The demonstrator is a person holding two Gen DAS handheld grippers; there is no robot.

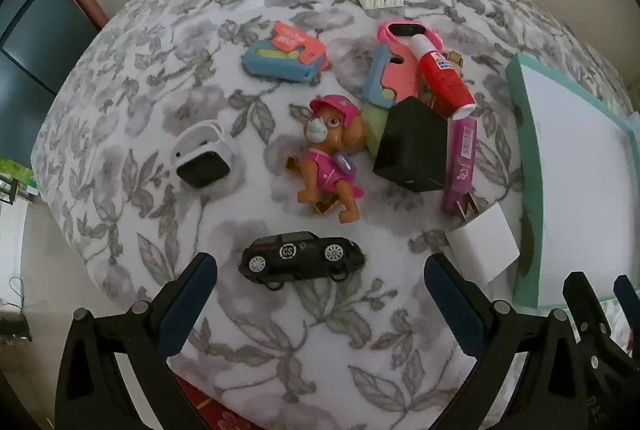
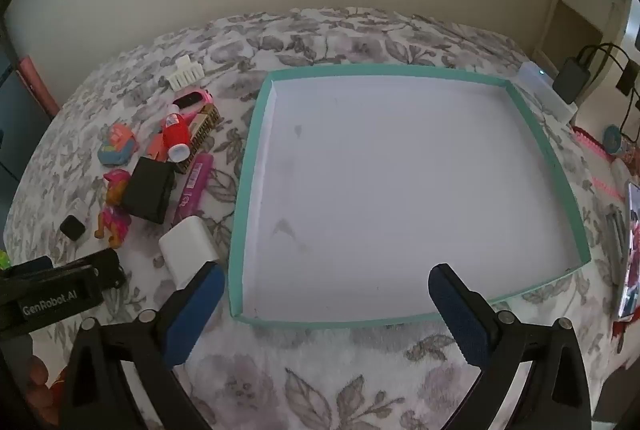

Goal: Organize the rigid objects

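Left gripper (image 1: 320,270): its fingers are wide apart and hold nothing. It hangs just over the black toy car (image 1: 301,258).

Right gripper (image 2: 326,288): its fingers are wide apart too, with nothing between them. It hangs over the near edge of the teal tray (image 2: 256,133).

Tray: it is white inside and has nothing in it yet.

Toy car: it lies on the flowered cloth (image 1: 280,342), between the left fingers, apart from the other toys. It looks hard and small, likely light. Its wheels may roll, so I would pinch the body on its two long sides, not the wheels.

Puppy figure (image 1: 332,157): pink, hard plastic, lying on its side behind the car. The legs stick out, so the fat middle looks best to grab.

Black box (image 1: 412,145): it leans in the pile, touching the red glue bottle (image 1: 444,79). The bottle is round and may slip.

White charger (image 1: 482,248): it sits just beside the tray. Smooth flat sides, easy to squeeze.
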